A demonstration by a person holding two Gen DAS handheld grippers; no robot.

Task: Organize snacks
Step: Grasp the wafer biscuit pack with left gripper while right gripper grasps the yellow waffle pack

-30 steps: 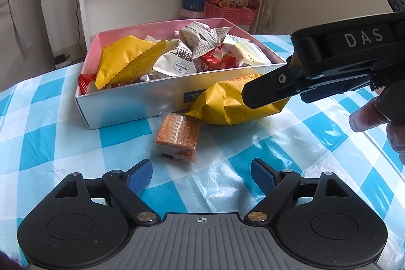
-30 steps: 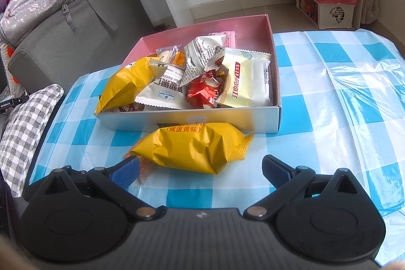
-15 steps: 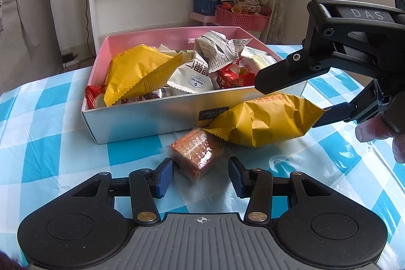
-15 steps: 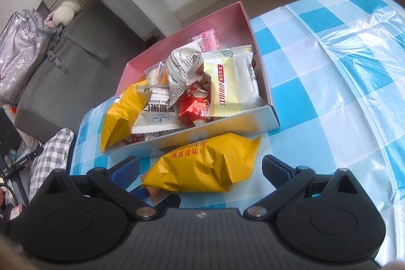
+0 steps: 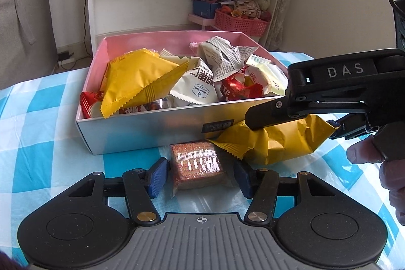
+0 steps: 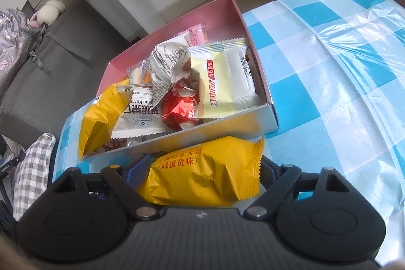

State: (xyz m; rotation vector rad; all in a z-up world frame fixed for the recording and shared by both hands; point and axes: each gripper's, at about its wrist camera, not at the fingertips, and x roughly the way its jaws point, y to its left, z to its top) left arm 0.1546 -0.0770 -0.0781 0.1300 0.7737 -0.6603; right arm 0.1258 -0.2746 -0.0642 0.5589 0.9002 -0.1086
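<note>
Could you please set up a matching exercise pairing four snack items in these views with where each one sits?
Items:
1. orange cracker pack
2. yellow bag with black print
3. red foil snack
4. pink wrapper

Places:
A. inside the box, near its far pink wall
B. on the tablecloth, between the left gripper fingers
C. inside the box, among the white packets
D. outside the box, between the right gripper fingers

Pairs: 1-B, 2-D, 3-C, 4-A
</note>
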